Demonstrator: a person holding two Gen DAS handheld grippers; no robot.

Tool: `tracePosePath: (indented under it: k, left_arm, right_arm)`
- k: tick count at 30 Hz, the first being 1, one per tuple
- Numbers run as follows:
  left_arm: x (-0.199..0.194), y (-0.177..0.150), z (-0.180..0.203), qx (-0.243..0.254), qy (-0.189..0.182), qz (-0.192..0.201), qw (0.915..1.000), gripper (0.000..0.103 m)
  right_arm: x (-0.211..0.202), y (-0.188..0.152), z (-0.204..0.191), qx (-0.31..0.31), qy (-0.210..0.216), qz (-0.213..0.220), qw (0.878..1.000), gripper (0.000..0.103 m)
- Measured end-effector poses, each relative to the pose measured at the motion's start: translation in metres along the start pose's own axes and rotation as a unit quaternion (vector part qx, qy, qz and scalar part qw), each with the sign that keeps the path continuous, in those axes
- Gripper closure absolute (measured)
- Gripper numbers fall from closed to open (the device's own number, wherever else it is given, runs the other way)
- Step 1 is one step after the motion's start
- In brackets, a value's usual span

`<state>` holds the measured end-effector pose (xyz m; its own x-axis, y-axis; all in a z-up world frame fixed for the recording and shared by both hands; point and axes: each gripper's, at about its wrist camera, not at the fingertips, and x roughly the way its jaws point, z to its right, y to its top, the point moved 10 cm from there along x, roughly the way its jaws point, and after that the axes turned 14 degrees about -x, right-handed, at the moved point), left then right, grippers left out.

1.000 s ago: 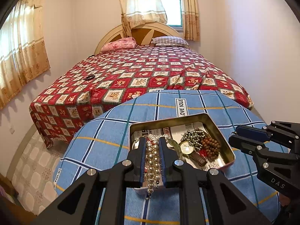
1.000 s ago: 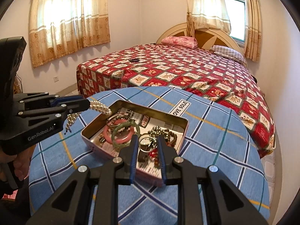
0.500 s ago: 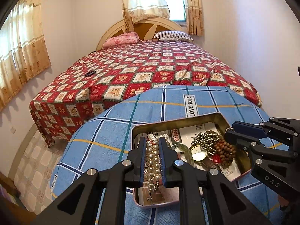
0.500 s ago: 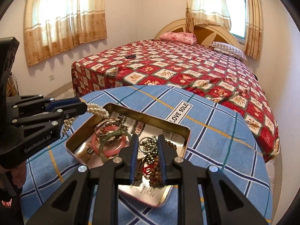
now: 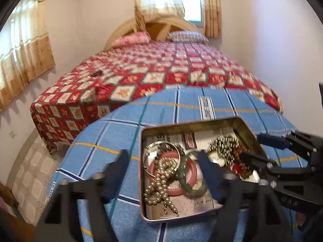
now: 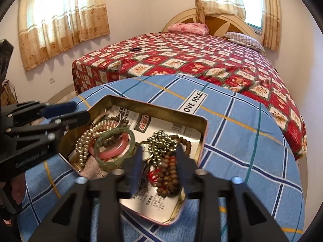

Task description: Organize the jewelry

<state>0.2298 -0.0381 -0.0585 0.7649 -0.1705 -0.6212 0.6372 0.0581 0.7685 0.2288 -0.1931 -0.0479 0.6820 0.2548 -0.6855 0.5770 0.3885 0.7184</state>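
Note:
An open metal tin [image 5: 191,122] [image 6: 157,109] sits on the blue checked table and holds the jewelry. A pearl necklace [image 5: 161,181] [image 6: 84,145] lies loose in it, over a pink bangle [image 5: 191,169] [image 6: 119,148] and a green bangle [image 5: 187,183] [image 6: 105,163]. My left gripper [image 5: 163,157] [image 6: 74,112] hangs over the tin with its jaws opening wide, touching nothing. My right gripper [image 6: 159,155] [image 5: 258,149] is also opening. A brown bead bracelet [image 6: 169,173] [image 5: 240,165] rests on the tin floor between its fingers, with no pad pressing on it. A string of metallic beads [image 6: 161,141] [image 5: 224,147] lies beside it.
The round table's blue cloth [image 6: 242,141] [image 5: 113,141] has a "LOVE SOLE" label [image 6: 192,102] behind the tin. Beyond it stands a bed with a red patterned cover [image 6: 201,60] [image 5: 161,70], a small black item [image 6: 135,49] on it. Walls and curtained windows surround the room.
Both grippers sank toward the tin and opened. The pearl necklace dropped from the left one into the tin, and the brown beads left the right one's grip.

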Motion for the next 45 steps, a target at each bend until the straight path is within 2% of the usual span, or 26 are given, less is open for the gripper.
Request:
tracePosePath:
  k: [13,45]
  left_arm:
    - [-0.025,-0.014,-0.015,-0.037,-0.007,0.002,0.9993,0.027]
    - [-0.046,-0.017,-0.023,-0.049,-0.006,0.013,0.9987,0.027]
  right_arm:
    - [-0.038,-0.007,0.010,0.054,-0.014,0.030,0.998,0.041]
    - [-0.062,-0.005,0.013,0.058,-0.022,0.052,0.997,0.036]
